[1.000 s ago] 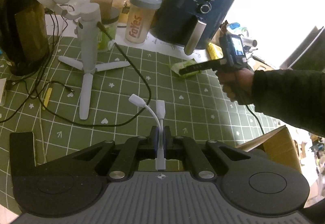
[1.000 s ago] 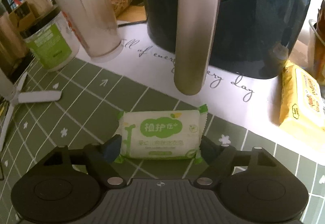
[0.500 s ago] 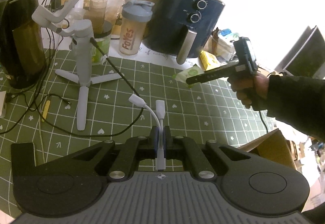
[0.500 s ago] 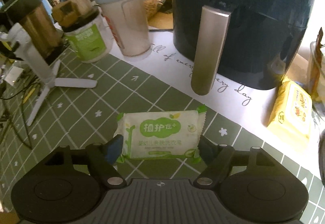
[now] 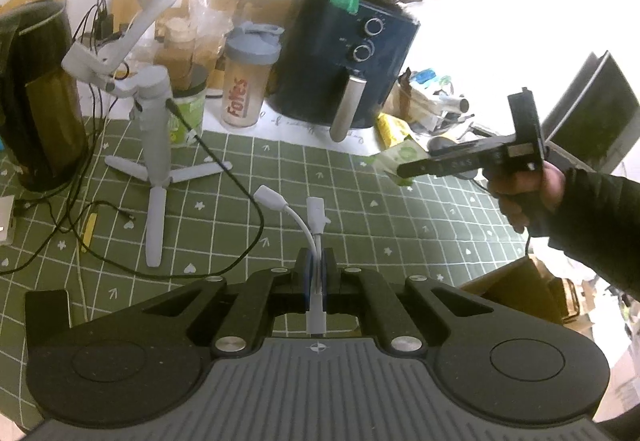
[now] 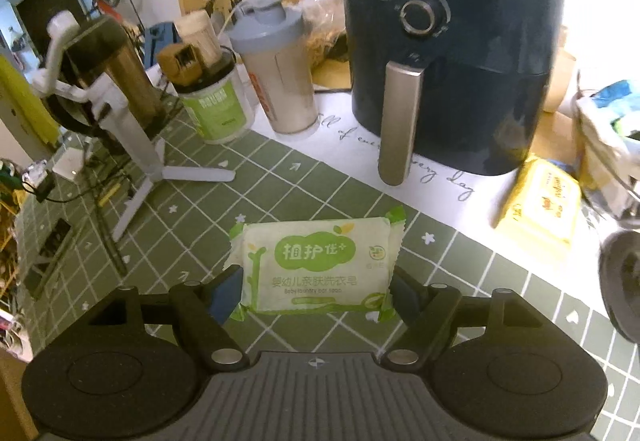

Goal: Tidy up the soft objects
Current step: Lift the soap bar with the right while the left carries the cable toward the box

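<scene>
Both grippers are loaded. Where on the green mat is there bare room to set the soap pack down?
Bare green mat lies between the tripod stand and the right gripper holding the soap pack. It is crowded left of the tripod, with cables, and along the back by the air fryer and shaker bottle.

Soap pack [image 6: 316, 267]: "Baby laundry bar soap"

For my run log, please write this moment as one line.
left claw: shut on white adapter cable | right claw: shut on soap pack | both held above green mat
</scene>
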The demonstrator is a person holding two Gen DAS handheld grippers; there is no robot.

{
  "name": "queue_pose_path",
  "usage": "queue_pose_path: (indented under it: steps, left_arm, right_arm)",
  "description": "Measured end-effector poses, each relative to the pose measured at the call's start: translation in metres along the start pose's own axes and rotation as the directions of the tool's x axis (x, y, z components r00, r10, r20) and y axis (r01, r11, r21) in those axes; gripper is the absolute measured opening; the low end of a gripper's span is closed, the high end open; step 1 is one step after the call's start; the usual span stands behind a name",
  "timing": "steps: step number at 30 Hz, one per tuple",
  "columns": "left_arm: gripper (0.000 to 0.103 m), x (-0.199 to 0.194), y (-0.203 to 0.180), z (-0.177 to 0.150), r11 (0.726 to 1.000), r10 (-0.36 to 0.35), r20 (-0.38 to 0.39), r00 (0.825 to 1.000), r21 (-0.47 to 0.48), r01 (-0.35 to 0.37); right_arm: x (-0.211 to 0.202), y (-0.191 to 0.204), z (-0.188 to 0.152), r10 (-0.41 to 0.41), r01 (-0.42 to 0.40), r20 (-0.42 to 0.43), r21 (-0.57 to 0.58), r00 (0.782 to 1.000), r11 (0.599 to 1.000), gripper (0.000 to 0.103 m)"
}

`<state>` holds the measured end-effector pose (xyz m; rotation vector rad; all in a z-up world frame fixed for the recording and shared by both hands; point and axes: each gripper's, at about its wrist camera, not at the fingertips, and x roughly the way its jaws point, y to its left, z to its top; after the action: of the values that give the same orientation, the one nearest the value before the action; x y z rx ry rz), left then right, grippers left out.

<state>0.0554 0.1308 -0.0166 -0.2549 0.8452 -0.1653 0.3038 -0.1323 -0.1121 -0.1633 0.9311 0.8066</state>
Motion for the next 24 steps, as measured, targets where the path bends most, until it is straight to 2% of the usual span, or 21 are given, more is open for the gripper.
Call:
queue_pose_path:
  steps: [13, 24]
  left_arm:
    - [0.005, -0.005, -0.036, -0.001, 0.996, -0.048, 0.011, 0.999, 0.079, 0.047]
    - [0.005, 0.000, -0.079, -0.012, 0.977, -0.130, -0.036, 0.991, 0.168, 0.134]
  right_arm:
    - [-0.087, 0.019, -0.038, 0.020, -0.021, 0.097, 0.013, 0.995, 1.000, 0.079]
    - [-0.139, 0.034, -0.089, 0.028, -0.038, 0.135, 0.069, 0.990, 0.997, 0.079]
